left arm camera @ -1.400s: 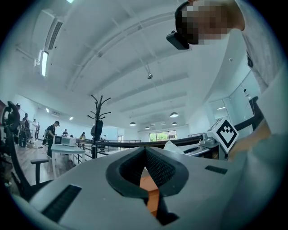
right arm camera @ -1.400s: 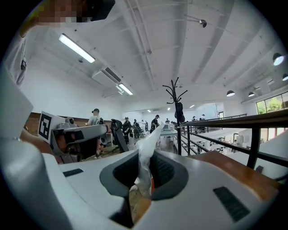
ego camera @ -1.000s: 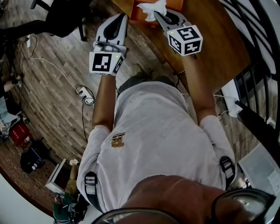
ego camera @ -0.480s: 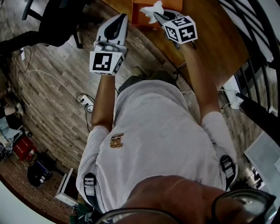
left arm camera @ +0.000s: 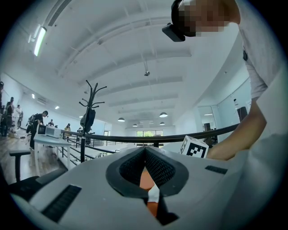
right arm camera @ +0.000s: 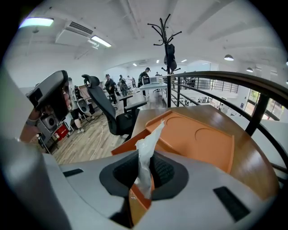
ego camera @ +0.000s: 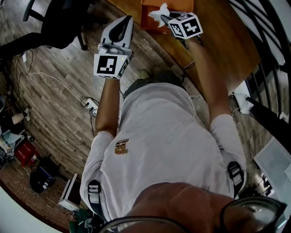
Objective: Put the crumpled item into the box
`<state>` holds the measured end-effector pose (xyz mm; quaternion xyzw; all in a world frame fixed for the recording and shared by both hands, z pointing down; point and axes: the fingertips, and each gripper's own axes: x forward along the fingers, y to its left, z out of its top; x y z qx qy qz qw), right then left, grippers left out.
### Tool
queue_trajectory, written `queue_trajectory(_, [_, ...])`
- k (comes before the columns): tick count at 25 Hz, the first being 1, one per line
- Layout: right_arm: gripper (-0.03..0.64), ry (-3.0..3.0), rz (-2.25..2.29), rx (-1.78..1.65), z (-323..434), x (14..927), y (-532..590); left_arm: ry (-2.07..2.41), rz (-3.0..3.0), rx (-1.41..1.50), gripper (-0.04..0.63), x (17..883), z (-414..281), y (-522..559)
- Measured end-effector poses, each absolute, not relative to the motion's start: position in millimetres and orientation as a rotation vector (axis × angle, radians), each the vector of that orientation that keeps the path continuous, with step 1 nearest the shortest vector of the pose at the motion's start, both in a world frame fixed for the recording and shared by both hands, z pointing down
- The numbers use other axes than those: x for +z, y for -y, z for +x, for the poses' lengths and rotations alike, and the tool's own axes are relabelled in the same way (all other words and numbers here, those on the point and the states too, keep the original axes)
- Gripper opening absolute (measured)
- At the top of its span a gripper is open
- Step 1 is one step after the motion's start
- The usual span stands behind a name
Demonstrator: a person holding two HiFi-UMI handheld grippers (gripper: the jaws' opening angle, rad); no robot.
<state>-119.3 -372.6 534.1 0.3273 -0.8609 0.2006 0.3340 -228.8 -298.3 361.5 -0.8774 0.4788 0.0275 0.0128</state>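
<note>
A white crumpled tissue (ego camera: 159,12) sticks out of my right gripper (ego camera: 163,17), which is shut on it. In the right gripper view the tissue (right arm camera: 146,150) stands upright between the pads, just over the near corner of the orange box (right arm camera: 198,139). The box (ego camera: 148,20) lies on the wooden table (ego camera: 218,50) at the top of the head view. My left gripper (ego camera: 126,20) hangs to the left, over the floor beside the table edge, its jaws shut with nothing in them. In the left gripper view its tips (left arm camera: 145,152) meet, and the right gripper's marker cube (left arm camera: 194,148) shows behind.
A black office chair (right arm camera: 108,108) stands on the plank floor left of the table. Cables and a power strip (ego camera: 88,102) lie on the floor. A dark railing (ego camera: 268,54) runs along the table's right side. A coat stand (right arm camera: 168,49) rises beyond the table.
My right gripper has moved forward and dipped toward the orange box, carrying the tissue with it. The left gripper has shifted slightly and stays shut.
</note>
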Motion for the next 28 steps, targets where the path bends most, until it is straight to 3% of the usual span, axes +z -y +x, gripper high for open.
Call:
queue_trajectory(16, [0.067, 2.123, 0.758, 0.803, -110.1, 580.2, 385.2, -1.566, -2.725, 0.048, 0.02, 362.6, -225.4, 323.4])
queue_trajectory(28, [0.087, 1.985, 0.827, 0.647, -92.3, 596.5, 395.1, -1.559, -2.748, 0.053, 0.02, 369.9, -229.9, 333.8])
